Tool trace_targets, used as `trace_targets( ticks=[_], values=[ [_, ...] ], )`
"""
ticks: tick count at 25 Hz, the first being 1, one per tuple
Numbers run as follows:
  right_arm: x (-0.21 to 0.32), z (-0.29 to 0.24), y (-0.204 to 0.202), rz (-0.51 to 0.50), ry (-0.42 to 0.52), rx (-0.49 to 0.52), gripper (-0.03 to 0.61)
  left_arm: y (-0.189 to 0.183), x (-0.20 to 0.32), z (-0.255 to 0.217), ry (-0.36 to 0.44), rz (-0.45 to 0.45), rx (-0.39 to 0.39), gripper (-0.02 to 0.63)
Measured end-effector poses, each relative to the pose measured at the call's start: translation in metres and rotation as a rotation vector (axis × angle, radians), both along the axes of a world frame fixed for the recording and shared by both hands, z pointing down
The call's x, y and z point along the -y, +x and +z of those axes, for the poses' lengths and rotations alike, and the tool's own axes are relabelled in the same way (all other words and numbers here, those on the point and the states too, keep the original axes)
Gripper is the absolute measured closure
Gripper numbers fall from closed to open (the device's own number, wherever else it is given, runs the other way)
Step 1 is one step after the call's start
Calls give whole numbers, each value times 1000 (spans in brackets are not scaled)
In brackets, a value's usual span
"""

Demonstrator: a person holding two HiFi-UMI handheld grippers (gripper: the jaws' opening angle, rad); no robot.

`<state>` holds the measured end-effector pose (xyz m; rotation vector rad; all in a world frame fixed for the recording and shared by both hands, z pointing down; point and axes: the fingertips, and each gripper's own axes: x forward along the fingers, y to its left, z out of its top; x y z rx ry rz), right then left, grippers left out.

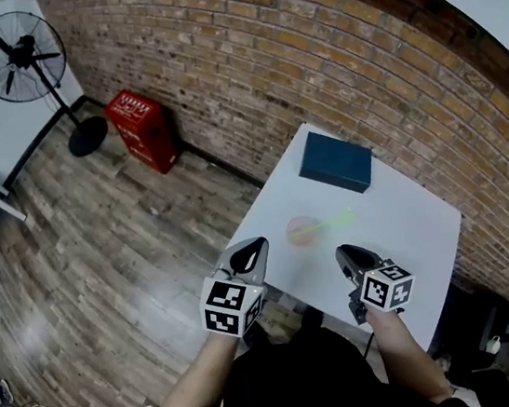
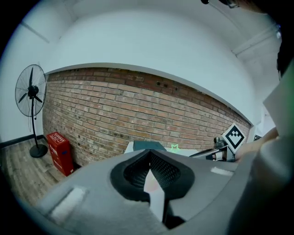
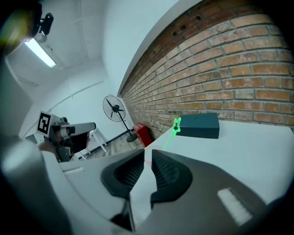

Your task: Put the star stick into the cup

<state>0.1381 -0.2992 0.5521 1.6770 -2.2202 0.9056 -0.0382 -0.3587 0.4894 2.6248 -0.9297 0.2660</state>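
A translucent pink cup [image 1: 302, 231] stands on the white table [image 1: 409, 232], and the green star stick [image 1: 332, 223] leans out of it to the right. The right gripper view shows the star stick [image 3: 173, 128] rising from the faint cup [image 3: 154, 147] just beyond the jaws. My left gripper [image 1: 258, 241] hovers at the table's near left edge, left of the cup, jaws shut on nothing. Near and right of the cup, my right gripper [image 1: 343, 251] is open by a narrow gap, with nothing between its jaws.
A dark blue box [image 1: 335, 161] lies at the table's far side by the brick wall. On the wooden floor to the left stand a red box [image 1: 143, 129] and a pedestal fan [image 1: 19, 54]. The person's arms and lap are under the near table edge.
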Motion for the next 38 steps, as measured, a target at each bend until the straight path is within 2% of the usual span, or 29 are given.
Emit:
trace_targets(
  ticks=[5, 10, 17, 23, 30, 38],
  values=[
    [-1, -37, -2, -36, 107, 26, 580, 8, -7, -31, 75, -5, 16, 607],
    [-10, -72, -3, -136, 222, 43, 581, 28, -11, -51, 110, -57, 32, 606],
    [-6, -155, 40, -190, 437, 89, 580, 73, -6, -93, 163, -116, -1, 607],
    [-23, -205, 79, -154, 598, 16, 580, 92, -11, -111, 225, -188, -13, 607],
    [-35, -219, 118, -61, 637, -4, 580, 95, -18, -108, 224, -196, -7, 607],
    [-34, -219, 113, -60, 639, -39, 581, 91, -20, -109, 217, -185, 3, 606]
  ],
)
